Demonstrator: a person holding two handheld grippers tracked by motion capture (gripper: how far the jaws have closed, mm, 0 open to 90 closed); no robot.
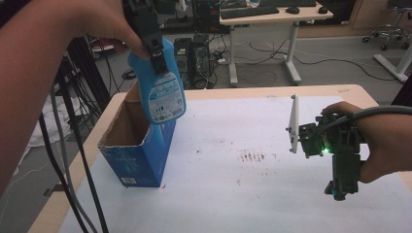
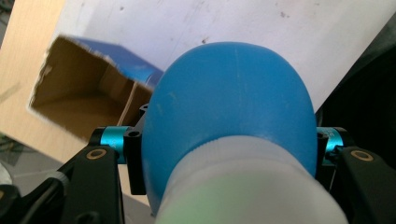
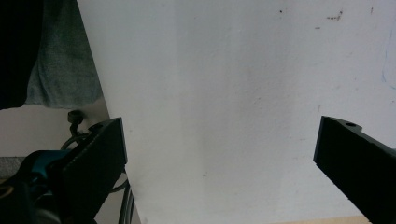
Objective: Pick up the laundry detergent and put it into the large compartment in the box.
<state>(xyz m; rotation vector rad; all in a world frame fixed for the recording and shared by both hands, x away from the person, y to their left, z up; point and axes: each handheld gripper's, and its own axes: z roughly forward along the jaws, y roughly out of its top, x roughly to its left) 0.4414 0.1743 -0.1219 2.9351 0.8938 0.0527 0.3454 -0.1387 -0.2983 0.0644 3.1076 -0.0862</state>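
The bottle (image 1: 160,87) at the upper left of the high view is light blue, with a white and blue printed label; in the left gripper view its cap end looks white. The box (image 1: 138,150) below it is dark blue outside and plain brown cardboard inside. The table cover (image 1: 233,184) is white with small dark stains in the centre. The right gripper (image 1: 340,191) at the lower right is black with teal parts and a green light.

Grey floor (image 1: 335,48) strewn with cables – desk (image 1: 272,17) with keyboards behind – office chair (image 1: 391,29) at right
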